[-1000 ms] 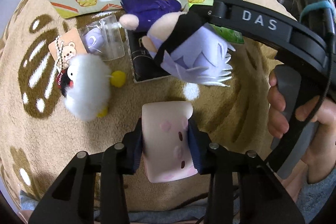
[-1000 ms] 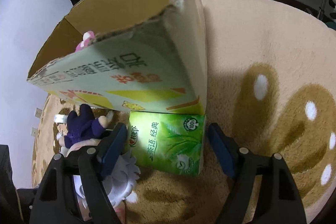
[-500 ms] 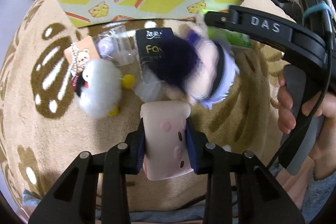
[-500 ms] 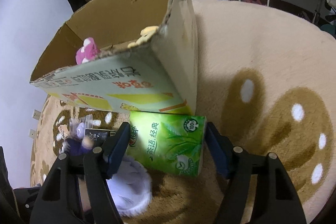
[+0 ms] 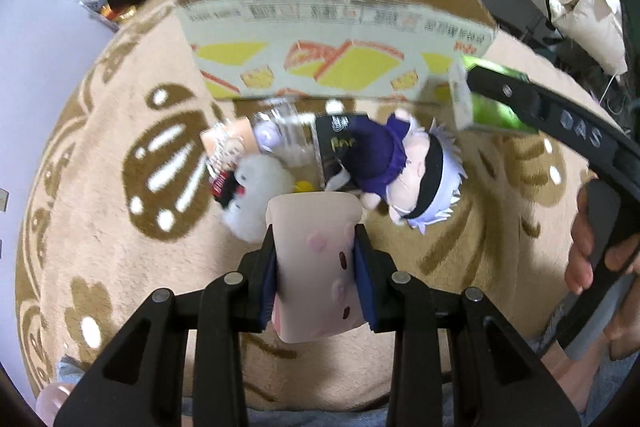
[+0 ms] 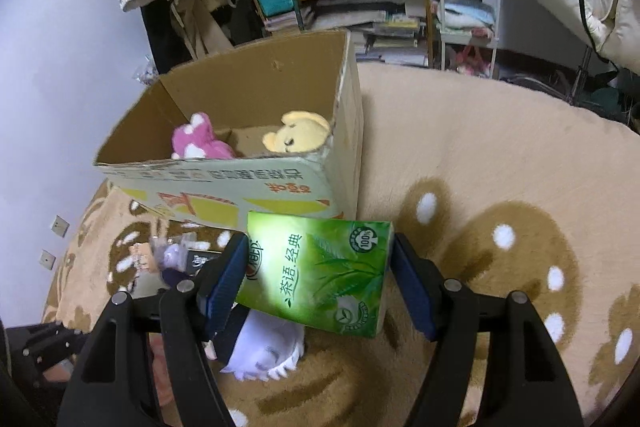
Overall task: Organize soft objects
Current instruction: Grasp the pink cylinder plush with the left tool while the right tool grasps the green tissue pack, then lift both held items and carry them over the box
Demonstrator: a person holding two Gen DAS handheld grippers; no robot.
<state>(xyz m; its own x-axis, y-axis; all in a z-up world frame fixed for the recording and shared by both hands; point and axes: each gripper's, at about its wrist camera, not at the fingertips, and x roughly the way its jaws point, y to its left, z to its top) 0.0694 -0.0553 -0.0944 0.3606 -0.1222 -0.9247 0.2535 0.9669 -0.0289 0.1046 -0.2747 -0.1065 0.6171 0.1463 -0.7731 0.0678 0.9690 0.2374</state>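
Pink squishy toy (image 5: 316, 259) clamped between left gripper (image 5: 316, 267) pads, above the beige rug (image 5: 120, 227). Green tissue pack (image 6: 316, 271) squeezed in right gripper (image 6: 320, 283), just before the cardboard box (image 6: 256, 99) holding two plush animals.

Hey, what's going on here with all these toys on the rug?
A person is tidying soft things into a cardboard box on the rug. The left gripper is shut on a pink squishy toy, and the right gripper holds a green tissue pack near the box. A pink plush and a yellow plush already lie inside. A doll and a white fluffy toy wait on the rug.
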